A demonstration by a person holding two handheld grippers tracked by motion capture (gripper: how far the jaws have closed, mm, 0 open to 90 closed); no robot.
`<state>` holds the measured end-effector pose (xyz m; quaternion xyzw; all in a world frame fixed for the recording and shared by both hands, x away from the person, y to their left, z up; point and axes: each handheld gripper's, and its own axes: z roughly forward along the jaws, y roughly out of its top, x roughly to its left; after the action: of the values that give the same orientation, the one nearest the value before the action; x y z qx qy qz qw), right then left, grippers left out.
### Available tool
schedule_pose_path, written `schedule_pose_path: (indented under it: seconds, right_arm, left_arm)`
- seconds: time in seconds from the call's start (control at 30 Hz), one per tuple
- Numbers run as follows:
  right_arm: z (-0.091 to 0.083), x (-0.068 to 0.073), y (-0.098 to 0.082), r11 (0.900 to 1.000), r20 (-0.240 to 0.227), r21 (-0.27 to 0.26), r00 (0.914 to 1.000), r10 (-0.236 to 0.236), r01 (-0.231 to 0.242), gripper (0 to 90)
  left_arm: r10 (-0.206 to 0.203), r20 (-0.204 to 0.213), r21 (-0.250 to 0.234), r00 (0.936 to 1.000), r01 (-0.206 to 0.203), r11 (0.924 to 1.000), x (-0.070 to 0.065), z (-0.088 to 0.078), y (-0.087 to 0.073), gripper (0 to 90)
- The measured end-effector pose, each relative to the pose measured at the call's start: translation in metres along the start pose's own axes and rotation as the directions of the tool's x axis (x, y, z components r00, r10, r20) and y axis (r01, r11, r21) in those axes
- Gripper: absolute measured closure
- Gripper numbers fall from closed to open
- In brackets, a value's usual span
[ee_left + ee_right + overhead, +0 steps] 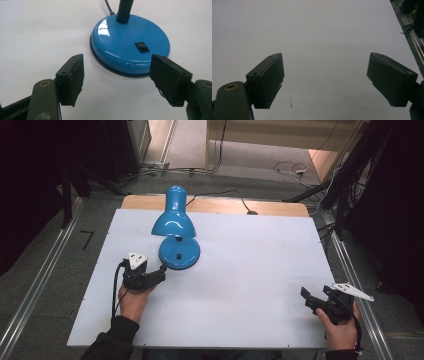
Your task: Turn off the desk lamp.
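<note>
Blue lamp (176,232): weighted glossy base (130,46) looks slippery, grab black neck; left gripper (117,75) and right gripper (325,80) jaws apart, empty

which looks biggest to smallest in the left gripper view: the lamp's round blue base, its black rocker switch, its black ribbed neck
1. Round blue lamp base
2. Black ribbed neck, cut off by the top edge, so its full size is unsure
3. Black rocker switch

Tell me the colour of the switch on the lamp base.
Black, on the glossy blue lamp base; the switch shows best in the left gripper view.
</note>
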<state>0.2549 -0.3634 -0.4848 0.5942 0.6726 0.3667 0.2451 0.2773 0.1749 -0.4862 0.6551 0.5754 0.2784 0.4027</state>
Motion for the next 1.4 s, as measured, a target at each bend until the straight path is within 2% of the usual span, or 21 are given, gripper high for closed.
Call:
schedule_pose_path:
  seconds: [0.43, 1.0, 1.4]
  right_arm:
    - [-0.001, -0.001, 0.000, 1.000, -0.001, -0.001, 1.0000, 0.004, -0.004, 13.1]
    - [-0.001, -0.001, 0.000, 1.000, 0.002, -0.002, 1.0000, 0.003, -0.003, 13.2]
    - [-0.002, -0.001, 0.000, 1.000, -0.001, -0.006, 1.0000, 0.002, -0.002, 13.2]
  left_arm:
    - [0.007, 0.009, -0.002, 0.9999, -0.007, 1.0000, -0.002, -0.004, -0.001, 28.8]
    - [-0.024, -0.011, -0.017, 0.9996, 0.024, 0.9996, 0.012, -0.021, -0.008, 28.8]
    - [-0.032, -0.003, -0.013, 0.9995, 0.032, 0.9994, 0.017, -0.032, -0.012, 28.7]
